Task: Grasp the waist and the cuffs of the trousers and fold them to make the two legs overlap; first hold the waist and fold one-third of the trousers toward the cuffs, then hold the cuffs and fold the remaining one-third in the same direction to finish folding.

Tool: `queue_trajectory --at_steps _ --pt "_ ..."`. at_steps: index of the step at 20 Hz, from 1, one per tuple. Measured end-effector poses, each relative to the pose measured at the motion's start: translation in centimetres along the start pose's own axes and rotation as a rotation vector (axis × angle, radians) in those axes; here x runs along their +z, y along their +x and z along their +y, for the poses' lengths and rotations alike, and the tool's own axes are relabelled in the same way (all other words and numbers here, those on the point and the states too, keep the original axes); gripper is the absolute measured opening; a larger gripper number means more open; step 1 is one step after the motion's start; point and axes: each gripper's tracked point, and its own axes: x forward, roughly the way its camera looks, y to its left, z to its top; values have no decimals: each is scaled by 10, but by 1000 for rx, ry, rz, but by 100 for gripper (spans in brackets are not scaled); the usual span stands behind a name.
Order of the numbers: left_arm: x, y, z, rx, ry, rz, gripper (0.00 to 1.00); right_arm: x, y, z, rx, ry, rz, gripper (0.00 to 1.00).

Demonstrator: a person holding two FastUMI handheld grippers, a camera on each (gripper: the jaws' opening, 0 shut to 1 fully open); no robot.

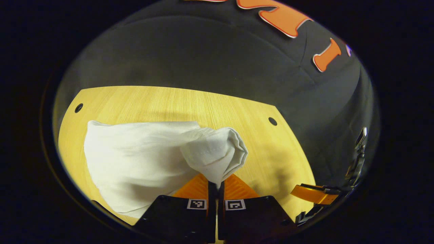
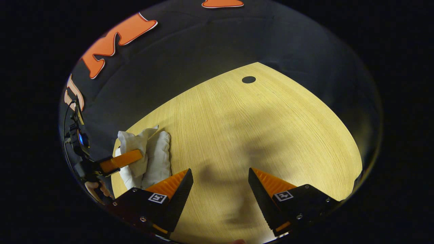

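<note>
On table, left gripper (image 1: 216,183) pinches trousers (image 1: 142,159).

The left claw (image 1: 216,184) has its two fingers pressed together on a bunched fold of white cloth just above the counter, while the right claw (image 2: 220,179), well apart to its right, hangs with fingers spread wide, and a hand (image 2: 98,191) grips the left claw's handle.

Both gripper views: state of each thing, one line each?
Trousers: partly folded on the table, one bunched end lifted.
Left gripper: shut on the trousers' bunched end.
Right gripper: open, holding nothing, over bare wood.
Table: trousers lie at one side of it.
</note>
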Motion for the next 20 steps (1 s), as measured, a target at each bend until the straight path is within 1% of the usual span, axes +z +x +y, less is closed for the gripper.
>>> queue_trajectory --at_steps 2,3,4,6,7,8,9,11,15,18,20 --pt "-2 -1 -2 -15 -16 2 14 1 0 2 -2 -7 3 99" --pt "0 -4 -10 -47 -43 0 31 -1 1 1 -1 -10 5 98" --pt "0 -5 -11 -48 -59 -6 37 0 0 1 0 -13 4 99" --pt "-2 -1 -9 -31 -48 -19 48 -1 1 1 4 -22 2 99" --pt "-3 -10 -4 -16 -34 -29 65 -2 1 3 8 -26 4 99" --pt "-4 -2 -3 2 -17 -38 83 -3 0 6 14 -32 5 98" --pt "-4 -16 3 17 -4 -48 100 -4 -1 11 19 -40 6 98" --pt "-1 -26 7 35 2 -72 99 -8 -2 25 29 -59 7 98" --pt "2 -53 20 42 -44 -147 100 -6 -12 48 50 -103 -14 99" --pt "7 -77 39 78 -63 -242 99 0 -26 68 59 -138 -57 99" --pt "9 -86 43 111 -61 -316 99 6 -37 82 60 -168 -97 98"
